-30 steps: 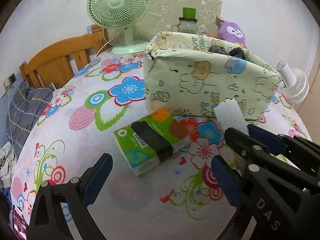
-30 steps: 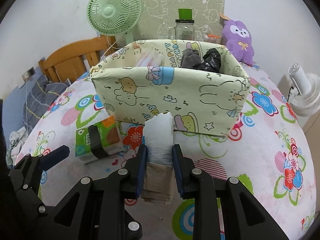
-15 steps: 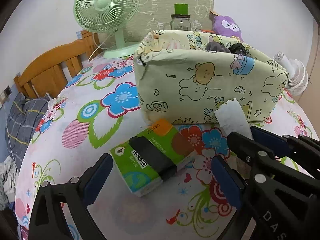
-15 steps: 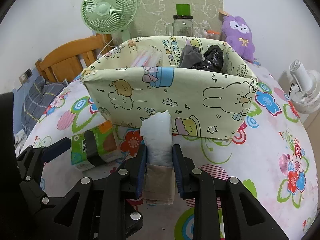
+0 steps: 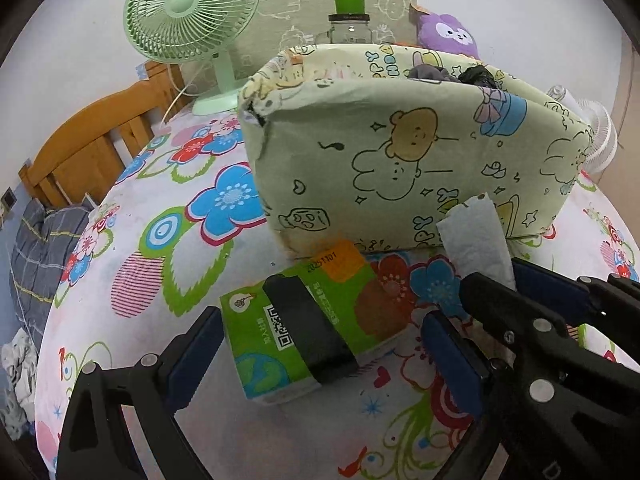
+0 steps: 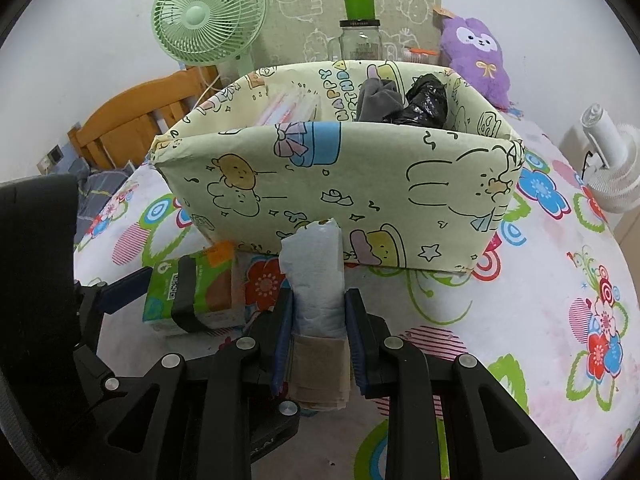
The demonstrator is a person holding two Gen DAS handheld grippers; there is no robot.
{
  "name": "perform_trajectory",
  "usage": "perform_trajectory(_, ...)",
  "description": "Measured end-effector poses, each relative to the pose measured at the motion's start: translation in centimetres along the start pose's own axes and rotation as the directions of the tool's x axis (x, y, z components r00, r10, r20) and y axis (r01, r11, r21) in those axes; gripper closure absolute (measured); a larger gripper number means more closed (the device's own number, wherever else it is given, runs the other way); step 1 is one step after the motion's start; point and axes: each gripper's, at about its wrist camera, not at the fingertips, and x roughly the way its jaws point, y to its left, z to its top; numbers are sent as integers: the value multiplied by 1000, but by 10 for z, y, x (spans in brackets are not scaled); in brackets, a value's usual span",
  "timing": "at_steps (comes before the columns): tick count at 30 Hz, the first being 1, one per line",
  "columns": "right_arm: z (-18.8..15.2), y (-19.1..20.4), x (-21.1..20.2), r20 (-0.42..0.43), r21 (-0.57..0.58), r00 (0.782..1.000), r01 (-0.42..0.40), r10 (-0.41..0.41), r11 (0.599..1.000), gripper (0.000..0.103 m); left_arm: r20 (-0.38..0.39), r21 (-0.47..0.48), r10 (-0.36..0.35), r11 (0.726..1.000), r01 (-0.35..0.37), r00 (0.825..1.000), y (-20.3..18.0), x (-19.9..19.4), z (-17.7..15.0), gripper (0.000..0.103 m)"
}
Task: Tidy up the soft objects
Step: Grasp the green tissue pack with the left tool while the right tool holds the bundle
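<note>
A green tissue pack (image 5: 304, 328) with a black band lies on the floral tablecloth, just in front of the cartoon-print fabric box (image 5: 400, 168). My left gripper (image 5: 320, 336) is open, its blue-padded fingers on either side of the pack and apart from it. My right gripper (image 6: 316, 312) is shut on a white rolled cloth (image 6: 314, 256) with a beige band, held upright before the box (image 6: 360, 184). The tissue pack (image 6: 196, 292) shows at the left of the right wrist view. Inside the box are a grey cloth (image 6: 376, 98), a black bag (image 6: 426, 100) and a pink-white pack.
Behind the box stand a green desk fan (image 6: 208, 12), a glass jar with a green lid (image 6: 360, 40) and a purple plush toy (image 6: 478, 56). A white fan (image 6: 608, 160) stands at the right edge. A wooden headboard (image 5: 80, 156) is at the left.
My left gripper has moved forward, so the tissue pack now lies between its open fingers. The right gripper keeps its hold on the rolled cloth and has barely moved.
</note>
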Motion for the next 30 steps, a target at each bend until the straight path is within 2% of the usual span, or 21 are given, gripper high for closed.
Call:
perform_trajectory(4, 0, -2, 0, 1, 4, 1000, -3, 3, 1000, 74, 4, 5, -9, 1000, 9, 1000, -1, 1, 1, 7)
perform_trajectory(6, 0, -1, 0, 6, 1, 1000, -5, 5, 1000, 74, 13, -1, -10, 1000, 10, 1000, -1, -1, 0, 18)
perform_trajectory(9, 1, 0, -1, 12, -9, 1000, -1, 1, 1000, 74, 19, -10, -20, 1000, 20, 1000, -2, -3, -1, 21)
perform_trajectory(22, -9, -4, -12, 15, -4, 1000, -5, 5, 1000, 74, 18, -23, -27, 999, 27, 999, -9, -14, -9, 24)
perform_trajectory(30, -12, -10, -31, 46, 4, 999, 10, -10, 1000, 74, 46, -23, -28, 999, 29, 999, -18, -31, -9, 24)
